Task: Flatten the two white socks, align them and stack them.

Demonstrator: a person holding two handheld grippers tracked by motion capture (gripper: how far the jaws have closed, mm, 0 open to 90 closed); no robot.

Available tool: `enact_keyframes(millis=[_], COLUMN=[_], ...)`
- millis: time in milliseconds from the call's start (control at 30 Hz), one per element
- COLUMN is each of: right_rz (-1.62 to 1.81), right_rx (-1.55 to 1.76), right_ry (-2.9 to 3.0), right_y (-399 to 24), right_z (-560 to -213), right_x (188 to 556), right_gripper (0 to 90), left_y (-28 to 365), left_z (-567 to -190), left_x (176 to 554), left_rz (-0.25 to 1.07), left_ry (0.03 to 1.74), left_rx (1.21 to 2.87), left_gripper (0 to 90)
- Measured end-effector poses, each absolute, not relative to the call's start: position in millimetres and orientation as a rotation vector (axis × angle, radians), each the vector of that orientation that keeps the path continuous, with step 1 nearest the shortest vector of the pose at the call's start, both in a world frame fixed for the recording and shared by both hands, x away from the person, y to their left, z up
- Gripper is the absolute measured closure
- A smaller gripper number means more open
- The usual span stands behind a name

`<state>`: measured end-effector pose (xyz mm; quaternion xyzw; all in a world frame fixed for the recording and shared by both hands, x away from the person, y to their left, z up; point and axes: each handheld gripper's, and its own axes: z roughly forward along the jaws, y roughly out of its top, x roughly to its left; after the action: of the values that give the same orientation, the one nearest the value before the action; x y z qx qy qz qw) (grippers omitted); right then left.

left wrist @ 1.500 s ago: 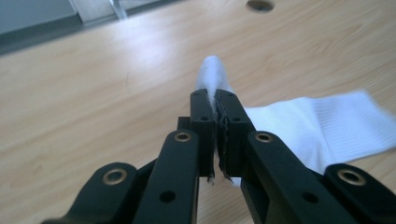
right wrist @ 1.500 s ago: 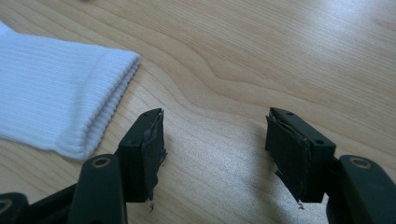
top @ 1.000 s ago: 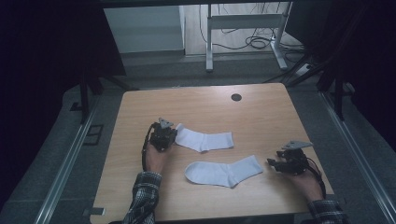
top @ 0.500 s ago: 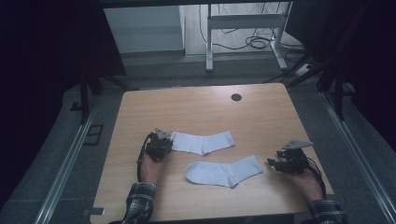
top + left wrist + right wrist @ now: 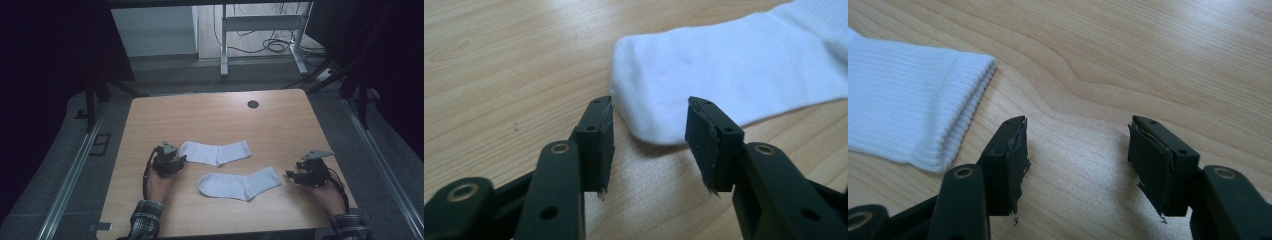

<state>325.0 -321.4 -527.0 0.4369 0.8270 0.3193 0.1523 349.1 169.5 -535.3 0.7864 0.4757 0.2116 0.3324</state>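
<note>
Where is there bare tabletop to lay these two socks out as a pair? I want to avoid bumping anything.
The far half of the table is bare wood, bordered only by the dark round hole cover near the far edge. The strip along the near edge, between the two forearms, is also free. The middle is crowded: the far sock, near sock, left gripper and right gripper.

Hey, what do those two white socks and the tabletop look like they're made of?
Far sock: soft white knit, likely cotton blend; matte, fuzzy toe.
Near sock: same white knit; the ribbed cuff shows fine ridges.
Table: light wood or wood-look laminate; smooth, with flowing grain lines. Which one can't be told.
</note>
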Motion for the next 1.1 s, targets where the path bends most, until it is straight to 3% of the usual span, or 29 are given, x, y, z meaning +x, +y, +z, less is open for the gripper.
enact_keyframes(millis=[333, 500, 1100], right_rz=[0.996, 1.022, 1.067], right_rx=[1.238, 1.219, 1.197], right_ry=[2.358, 2.369, 2.396], right_y=[-309, -294, -239], right_z=[-508, -501, -498], right_x=[327, 332, 360], right_gripper=[44.4, 47.2, 50.7], left_y=[180, 181, 180], left_z=[-534, -534, -531], left_x=[349, 352, 359], left_rz=[0.549, 0.549, 0.548], left_ry=[1.247, 1.257, 1.249], left_rx=[2.03, 2.002, 1.991], left_gripper=[53.2, 57.6, 60.1])
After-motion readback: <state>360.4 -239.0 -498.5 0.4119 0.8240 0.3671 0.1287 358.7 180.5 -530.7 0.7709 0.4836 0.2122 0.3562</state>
